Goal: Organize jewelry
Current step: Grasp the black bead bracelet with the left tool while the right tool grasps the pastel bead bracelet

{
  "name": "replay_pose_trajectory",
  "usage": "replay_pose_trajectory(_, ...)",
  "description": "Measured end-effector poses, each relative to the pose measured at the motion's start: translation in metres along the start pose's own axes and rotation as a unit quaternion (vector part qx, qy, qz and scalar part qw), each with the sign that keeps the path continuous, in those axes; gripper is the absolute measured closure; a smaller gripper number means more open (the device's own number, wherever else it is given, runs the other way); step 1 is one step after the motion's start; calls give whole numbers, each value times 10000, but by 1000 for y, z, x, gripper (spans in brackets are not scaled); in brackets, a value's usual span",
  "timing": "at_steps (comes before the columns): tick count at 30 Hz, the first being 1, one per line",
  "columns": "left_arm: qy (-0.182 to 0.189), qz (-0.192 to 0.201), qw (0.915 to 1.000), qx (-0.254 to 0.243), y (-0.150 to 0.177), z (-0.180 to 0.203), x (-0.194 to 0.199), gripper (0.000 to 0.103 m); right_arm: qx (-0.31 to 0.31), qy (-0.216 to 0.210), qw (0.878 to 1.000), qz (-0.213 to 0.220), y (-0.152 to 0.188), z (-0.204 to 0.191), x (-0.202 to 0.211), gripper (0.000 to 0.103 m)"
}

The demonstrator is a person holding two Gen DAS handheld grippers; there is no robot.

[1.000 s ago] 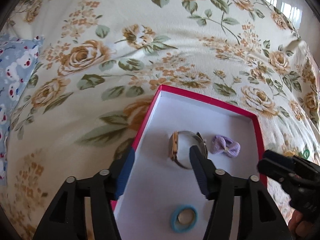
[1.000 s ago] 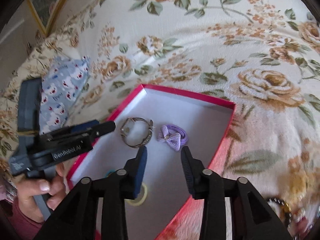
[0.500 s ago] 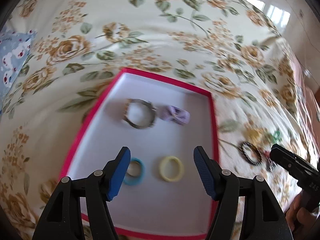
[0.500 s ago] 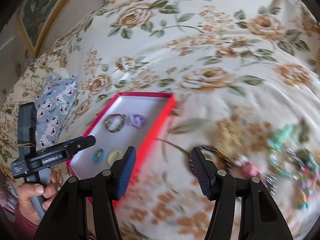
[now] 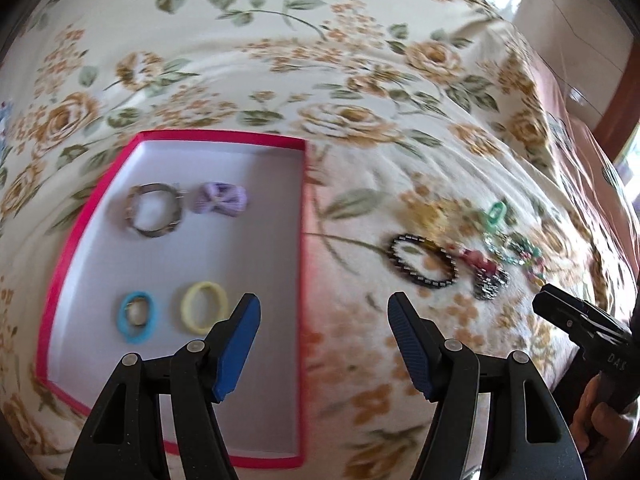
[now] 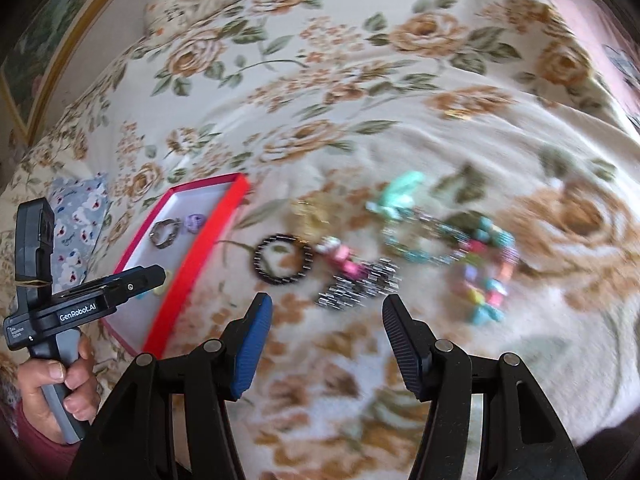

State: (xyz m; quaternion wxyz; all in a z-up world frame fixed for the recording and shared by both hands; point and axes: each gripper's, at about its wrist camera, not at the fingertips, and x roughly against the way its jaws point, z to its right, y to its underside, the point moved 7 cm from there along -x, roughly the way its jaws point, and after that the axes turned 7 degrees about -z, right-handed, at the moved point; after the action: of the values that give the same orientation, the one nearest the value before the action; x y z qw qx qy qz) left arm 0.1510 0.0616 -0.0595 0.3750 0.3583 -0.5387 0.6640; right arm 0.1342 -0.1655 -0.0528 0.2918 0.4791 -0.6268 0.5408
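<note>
On floral bedspread [image 5: 360, 80], left wrist view: red-rimmed box [image 5: 224, 138] holds metal bracelet [image 5: 154, 210], purple bow [image 5: 219, 199], blue ring [image 5: 136, 317], yellow ring [image 5: 203, 307]. Left gripper [image 5: 324, 312] jaws apart, nothing between, over box's right edge. Black bead bracelet [image 5: 423, 260] on bed right of box.

Right wrist view: right gripper [image 6: 327, 314] jaws just opened, apart, empty, just below blurred jewelry pile [image 6: 448, 248] and black bead bracelet [image 6: 283, 259]. Box [image 6: 200, 240] at left; hand [image 6: 56, 388] grips left gripper's handle.

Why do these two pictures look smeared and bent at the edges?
Left wrist view: the fisheye lens bows the red-rimmed white box; its right rim and the black beaded bracelet are motion-smeared, and window glare shows top right. Right wrist view: the pastel bead jewelry pile is blurrier; the dark corners are the lens edge.
</note>
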Motion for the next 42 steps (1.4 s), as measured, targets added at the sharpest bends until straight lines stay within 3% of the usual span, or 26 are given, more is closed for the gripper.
replay_pose_trajectory(12, -7, -204, 9992, -347, -16, 32, -30, 35, -372, 234, 9989, 143, -1, 44, 20, 44)
replay_pose_trajectory(19, -55, -249, 9986, -471, -29, 44, -50, 34, -458, 710, 9962, 229, -15, 74, 27, 44)
replay_pose_trajectory(27, -124, -325, 9973, -645, -48, 58, -86, 35, -718, 977, 9926, -66, -20, 95, 4, 52)
replay_pose_trajectory(33, -169, -730, 9934, -871, -50, 64, -130, 38, -713, 1132, 9906, -270, -16, 98, -23, 52)
replay_pose_trajectory(34, -205, -648, 9931, -959, -51, 66, -132, 39, -683, 1163, 9906, -227, -17, 96, -24, 57)
replay_pose_trajectory(36, -151, -572, 9927, -1054, -52, 69, -134, 49, -681, 1173, 9906, -193, -17, 97, -23, 78)
replay_pose_trajectory(37, -100, -558, 9927, -1067, -53, 70, -134, 60, -746, 1106, 9909, -174, -16, 99, -23, 91)
replay_pose_trajectory(38, -46, -547, 9927, -1070, -54, 71, -134, 77, -814, 1036, 9911, -162, -16, 101, -22, 93)
replay_pose_trajectory(40, 119, -548, 9933, -1012, -56, 70, -134, 96, -872, 975, 9914, -104, -17, 101, -20, 93)
replay_pose_trajectory(42, 297, -539, 9939, -911, -56, 66, -131, 96, -837, 916, 9923, -1, -19, 97, -15, 93)
